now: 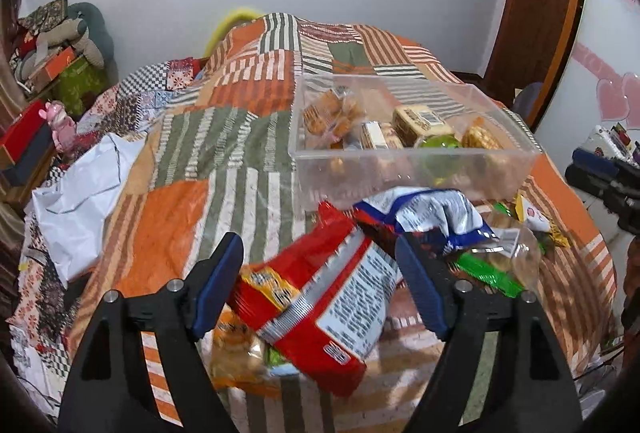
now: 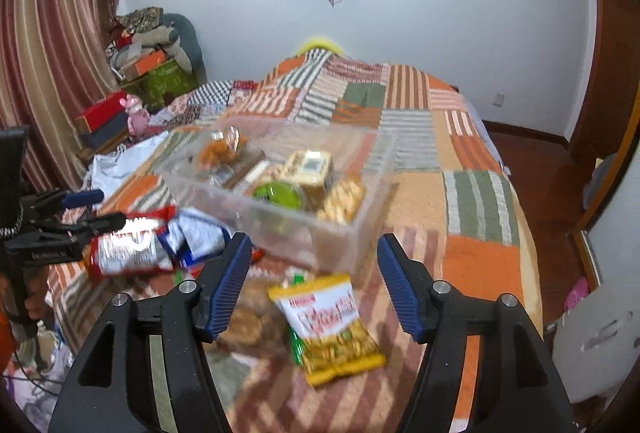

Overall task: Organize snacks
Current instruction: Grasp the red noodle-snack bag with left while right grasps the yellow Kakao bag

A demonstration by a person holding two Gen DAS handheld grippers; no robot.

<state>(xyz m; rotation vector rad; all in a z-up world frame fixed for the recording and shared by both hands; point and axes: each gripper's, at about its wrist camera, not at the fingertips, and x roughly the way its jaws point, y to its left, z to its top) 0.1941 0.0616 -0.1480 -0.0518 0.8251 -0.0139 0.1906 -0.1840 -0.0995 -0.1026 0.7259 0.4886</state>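
Note:
A clear plastic bin [image 1: 408, 169] [image 2: 304, 229] holding several snack packs sits on the patchwork bed. In front of it lies a pile of loose snacks. My left gripper [image 1: 320, 253] is open, its jaws on either side of a red snack bag [image 1: 320, 297] [image 2: 124, 253]; a blue-white bag [image 1: 428, 209] [image 2: 196, 233] lies behind it. My right gripper [image 2: 314, 253] is open and empty, just above a yellow nut packet [image 2: 332, 325] near the bin's front wall. The left gripper also shows in the right wrist view [image 2: 96, 209] at the left.
A white plastic bag [image 1: 84, 193] lies at the bed's left. Green and clear wrappers [image 1: 496, 265] and an orange pack [image 1: 236, 349] lie in the pile. Boxes and a pink toy [image 2: 136, 113] crowd the left side. A wooden door [image 1: 536, 13] stands far right.

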